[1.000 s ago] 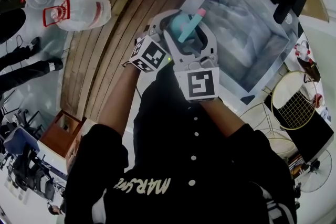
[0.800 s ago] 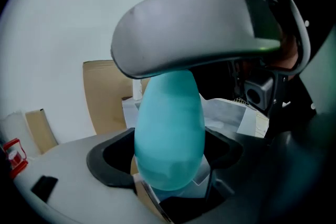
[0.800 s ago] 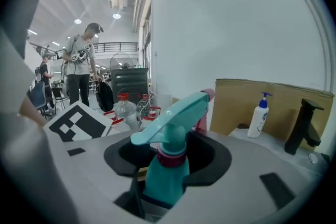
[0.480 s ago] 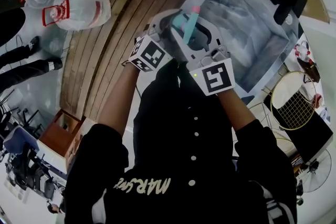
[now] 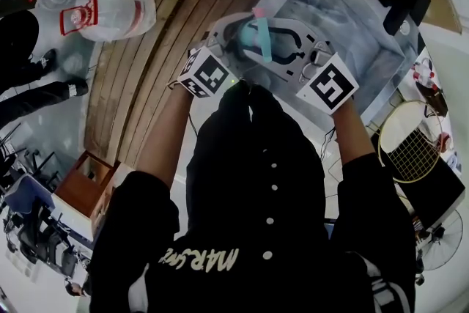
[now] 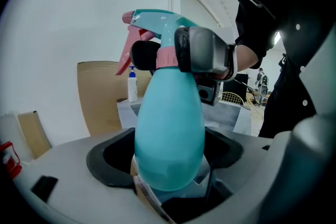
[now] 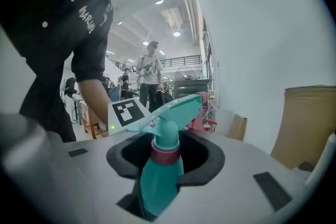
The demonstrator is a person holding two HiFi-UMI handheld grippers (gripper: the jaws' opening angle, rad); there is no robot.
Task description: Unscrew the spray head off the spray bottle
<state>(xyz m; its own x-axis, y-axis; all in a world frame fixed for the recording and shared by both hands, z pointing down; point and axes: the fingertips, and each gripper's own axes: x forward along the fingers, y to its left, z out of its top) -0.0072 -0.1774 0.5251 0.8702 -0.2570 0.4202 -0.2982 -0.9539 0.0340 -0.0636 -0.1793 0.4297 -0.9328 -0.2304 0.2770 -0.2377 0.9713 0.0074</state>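
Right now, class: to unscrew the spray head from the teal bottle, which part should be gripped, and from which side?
Grip the pink collar below the spray head, coming in from the side, square to the bottle: it is round, while the trigger juts off-centre.

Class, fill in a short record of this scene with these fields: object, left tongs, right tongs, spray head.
object: teal spray bottle, held between both tongs
left tongs: shut on the bottle's wide lower body
right tongs: jaws have just been closing and now press on the pink collar at the neck
spray head: still on the bottle, above the collar
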